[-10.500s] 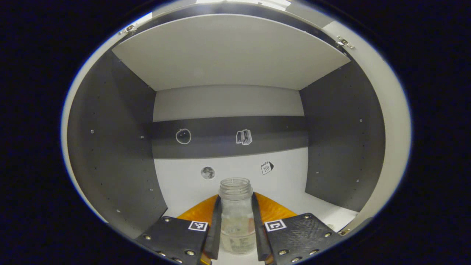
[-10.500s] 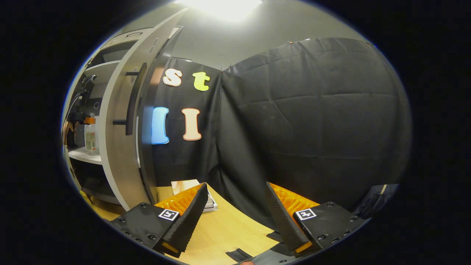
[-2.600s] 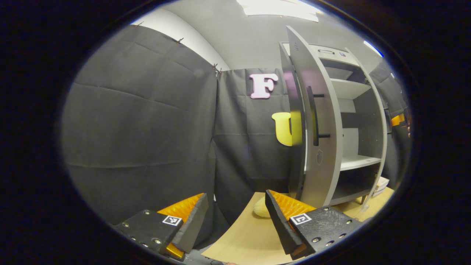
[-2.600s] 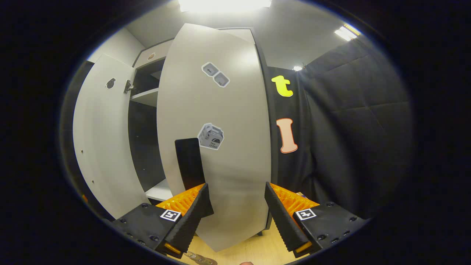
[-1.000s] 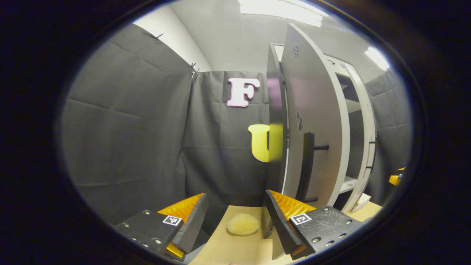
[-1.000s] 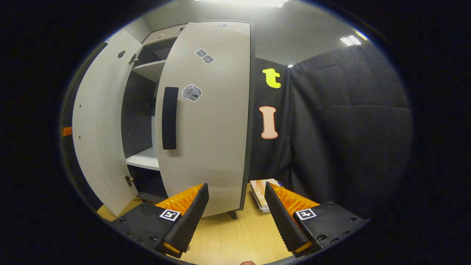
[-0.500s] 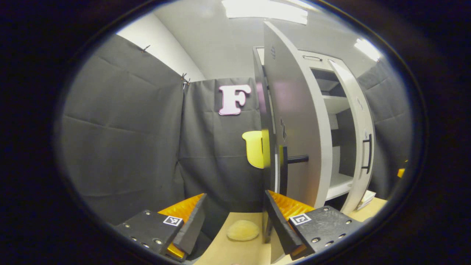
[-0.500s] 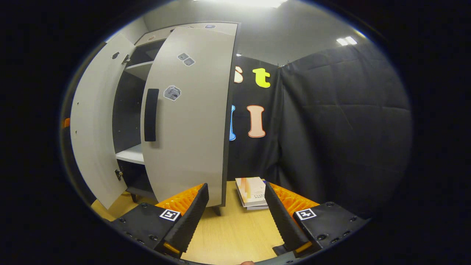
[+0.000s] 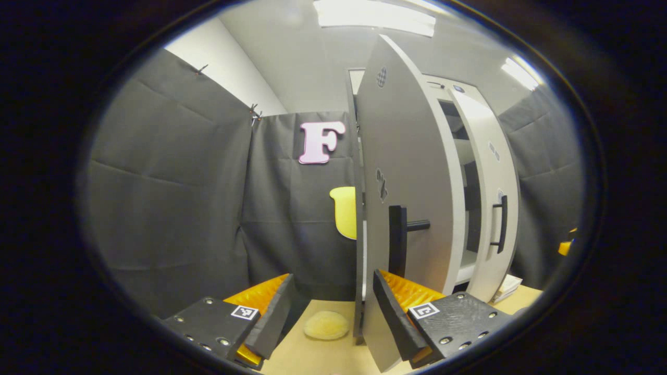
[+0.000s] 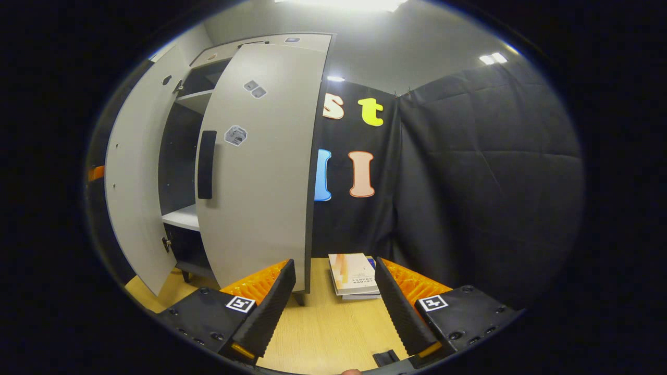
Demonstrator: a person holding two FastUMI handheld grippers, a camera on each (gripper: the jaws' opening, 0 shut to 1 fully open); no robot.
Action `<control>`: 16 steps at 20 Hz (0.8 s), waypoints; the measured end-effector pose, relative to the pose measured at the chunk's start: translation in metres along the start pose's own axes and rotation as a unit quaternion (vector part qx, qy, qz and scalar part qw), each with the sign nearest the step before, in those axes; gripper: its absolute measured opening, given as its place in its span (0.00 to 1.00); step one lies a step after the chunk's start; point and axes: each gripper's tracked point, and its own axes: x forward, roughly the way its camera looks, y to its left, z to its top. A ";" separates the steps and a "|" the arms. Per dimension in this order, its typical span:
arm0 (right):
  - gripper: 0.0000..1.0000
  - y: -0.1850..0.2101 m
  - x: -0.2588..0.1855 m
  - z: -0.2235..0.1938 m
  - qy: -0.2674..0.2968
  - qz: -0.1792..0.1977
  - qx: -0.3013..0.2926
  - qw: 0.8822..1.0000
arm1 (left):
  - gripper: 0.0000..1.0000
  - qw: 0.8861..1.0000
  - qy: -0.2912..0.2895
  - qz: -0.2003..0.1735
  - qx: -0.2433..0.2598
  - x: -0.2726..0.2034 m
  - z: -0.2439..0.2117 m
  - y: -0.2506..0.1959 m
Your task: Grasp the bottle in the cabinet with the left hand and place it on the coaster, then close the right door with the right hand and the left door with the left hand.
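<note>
Closing the left door (image 9: pixel 411 172)

Left gripper (image 9: pixel 333 312) spread, empty, set against door's outer edge to push; right gripper (image 10: pixel 333 307) spread, idle over the table (image 10: pixel 323 333).

— What colours do I have on the cabinet?
— I see pale grey doors (image 10: pixel 260 172) with black bar handles (image 9: pixel 397 239) and a dark interior (image 10: pixel 177 161) with a white shelf (image 10: pixel 182 216).
— And the table?
— Light wood tabletop (image 10: pixel 333 328), with a pale yellow round pad (image 9: pixel 326 325).
</note>
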 end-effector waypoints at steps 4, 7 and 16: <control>0.93 -0.011 -0.002 -0.003 0.002 0.001 0.007 1.000 | 0.89 1.000 -0.002 -0.012 -0.001 0.001 0.001 -0.023; 0.98 -0.022 -0.004 -0.004 0.003 -0.002 0.005 1.000 | 0.89 1.000 -0.005 -0.017 -0.003 0.002 0.002 -0.036; 0.98 -0.050 -0.013 -0.009 0.005 -0.016 0.006 1.000 | 0.89 0.999 -0.012 -0.039 -0.019 0.011 0.001 -0.075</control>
